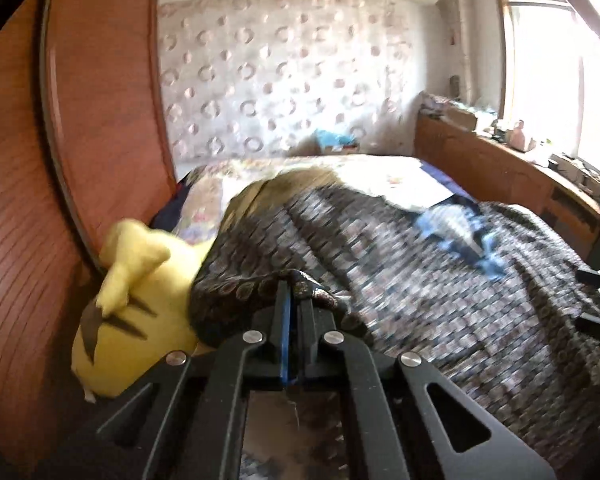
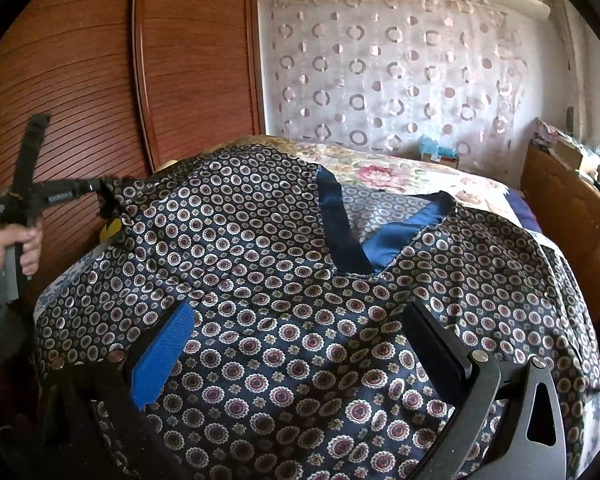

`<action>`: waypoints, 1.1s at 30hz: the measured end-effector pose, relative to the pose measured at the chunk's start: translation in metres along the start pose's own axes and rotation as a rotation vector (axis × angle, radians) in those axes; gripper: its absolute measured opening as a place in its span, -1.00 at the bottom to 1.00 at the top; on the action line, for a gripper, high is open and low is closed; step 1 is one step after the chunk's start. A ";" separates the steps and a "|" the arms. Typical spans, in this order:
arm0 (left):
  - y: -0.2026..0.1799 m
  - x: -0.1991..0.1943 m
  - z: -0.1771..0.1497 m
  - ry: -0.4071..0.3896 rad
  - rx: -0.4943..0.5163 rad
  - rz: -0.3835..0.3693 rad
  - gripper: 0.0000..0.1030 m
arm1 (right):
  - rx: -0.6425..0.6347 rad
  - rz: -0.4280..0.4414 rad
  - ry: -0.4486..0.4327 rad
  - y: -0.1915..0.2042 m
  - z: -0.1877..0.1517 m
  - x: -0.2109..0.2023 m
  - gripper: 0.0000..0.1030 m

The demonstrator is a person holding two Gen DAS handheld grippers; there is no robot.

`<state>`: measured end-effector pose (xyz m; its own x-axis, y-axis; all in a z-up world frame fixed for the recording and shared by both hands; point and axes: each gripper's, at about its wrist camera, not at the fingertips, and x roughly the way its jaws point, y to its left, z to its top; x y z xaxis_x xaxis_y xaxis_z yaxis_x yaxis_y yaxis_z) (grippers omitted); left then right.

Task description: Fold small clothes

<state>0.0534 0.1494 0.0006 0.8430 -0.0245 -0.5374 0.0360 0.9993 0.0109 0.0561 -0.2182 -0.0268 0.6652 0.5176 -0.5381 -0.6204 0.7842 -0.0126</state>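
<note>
A dark navy top with a circle-and-flower print and a satin blue V-neck (image 2: 352,240) lies spread on the bed (image 2: 400,168). My left gripper (image 1: 294,280) is shut on a fold of the top's edge (image 1: 316,288); it also shows in the right wrist view (image 2: 104,196) at the top's left corner, pinching the cloth. My right gripper (image 2: 296,336) is open, its blue pad (image 2: 164,356) and black finger (image 2: 436,340) spread just above the middle of the top. The left wrist view shows the top (image 1: 420,300) blurred.
A yellow plush toy (image 1: 136,296) lies against the wooden wardrobe (image 1: 100,100) at the bed's left. A wooden headboard shelf (image 1: 500,160) with clutter runs along the right. A circle-patterned curtain (image 2: 380,72) hangs behind the bed.
</note>
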 end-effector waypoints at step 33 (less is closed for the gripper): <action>-0.010 -0.062 -0.021 -0.076 -0.042 0.005 0.48 | -0.094 0.135 -0.010 0.023 0.043 0.010 0.73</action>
<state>-0.0107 0.1413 0.0166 0.8815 -0.0201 -0.4717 0.0106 0.9997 -0.0229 0.0660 -0.1804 0.0036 0.5767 0.6203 -0.5316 -0.7406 0.6716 -0.0199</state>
